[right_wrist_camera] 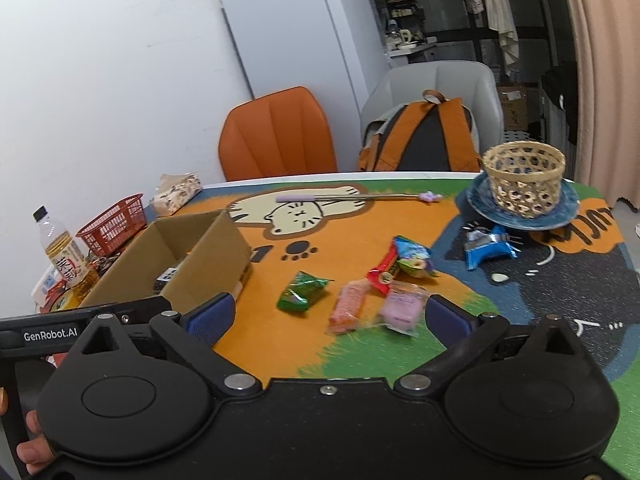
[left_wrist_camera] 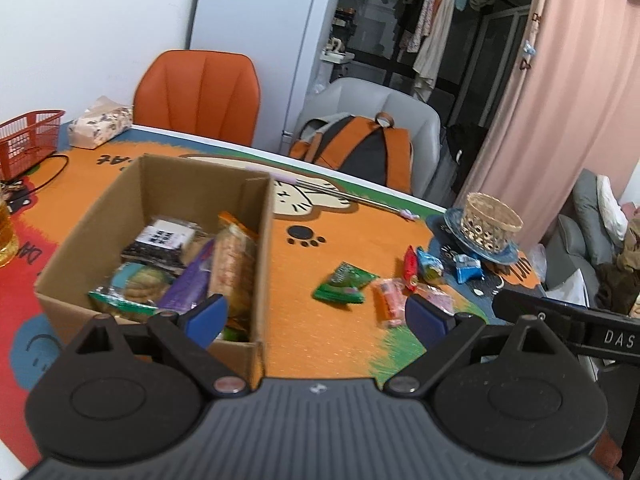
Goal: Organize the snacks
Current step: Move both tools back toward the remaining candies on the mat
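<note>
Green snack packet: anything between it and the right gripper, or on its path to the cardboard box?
Nothing visible. The green snack packet lies alone on bare mat ahead of the open right gripper. The mat between it and the cardboard box is bare; only the box wall must be cleared.

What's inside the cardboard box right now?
The cardboard box holds several snacks: a black-and-white packet, a purple packet, a round cookie pack. Anything beneath them is hidden.

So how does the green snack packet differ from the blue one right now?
The green packet lies on the orange part of the mat, nearer the cardboard box; the blue packet lies on the dark part beside the blue plate. Green looks plump, blue crumpled. Both are still outside the box.
</note>
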A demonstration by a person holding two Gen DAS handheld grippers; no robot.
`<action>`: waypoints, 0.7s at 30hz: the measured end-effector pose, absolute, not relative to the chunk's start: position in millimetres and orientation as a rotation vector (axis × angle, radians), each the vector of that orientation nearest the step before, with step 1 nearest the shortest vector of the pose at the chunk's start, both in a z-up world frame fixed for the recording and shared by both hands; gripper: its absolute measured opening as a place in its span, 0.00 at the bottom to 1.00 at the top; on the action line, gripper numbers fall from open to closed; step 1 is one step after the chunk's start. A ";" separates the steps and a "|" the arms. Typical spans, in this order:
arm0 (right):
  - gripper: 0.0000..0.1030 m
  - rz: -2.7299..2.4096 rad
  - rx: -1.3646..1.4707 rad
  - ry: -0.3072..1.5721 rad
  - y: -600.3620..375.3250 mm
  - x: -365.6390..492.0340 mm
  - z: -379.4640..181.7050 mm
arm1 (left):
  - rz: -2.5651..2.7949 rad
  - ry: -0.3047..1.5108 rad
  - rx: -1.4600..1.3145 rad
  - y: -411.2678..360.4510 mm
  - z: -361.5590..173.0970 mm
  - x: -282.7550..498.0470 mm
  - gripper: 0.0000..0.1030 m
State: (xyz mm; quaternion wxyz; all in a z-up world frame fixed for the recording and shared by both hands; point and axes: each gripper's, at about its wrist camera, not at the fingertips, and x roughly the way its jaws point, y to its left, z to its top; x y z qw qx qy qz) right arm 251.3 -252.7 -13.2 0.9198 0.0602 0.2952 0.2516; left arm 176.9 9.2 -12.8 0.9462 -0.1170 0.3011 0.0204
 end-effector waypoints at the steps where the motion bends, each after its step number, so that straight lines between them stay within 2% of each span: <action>1: 1.00 0.513 0.127 0.608 -255.5 252.1 -14.0 | 0.037 0.616 -0.235 6.6 -13.9 178.4 0.92; 11: 1.00 0.479 0.161 0.624 -280.8 260.5 -27.3 | 0.062 0.612 -0.227 -13.4 -19.9 186.5 0.94; 17: 1.00 0.457 0.183 0.632 -292.0 268.6 -34.4 | 0.033 0.539 -0.225 -27.2 -7.4 171.8 0.94; 21: 1.00 0.449 0.195 0.636 -295.4 272.9 -39.0 | -0.008 0.585 -0.217 -39.2 -14.9 181.3 0.94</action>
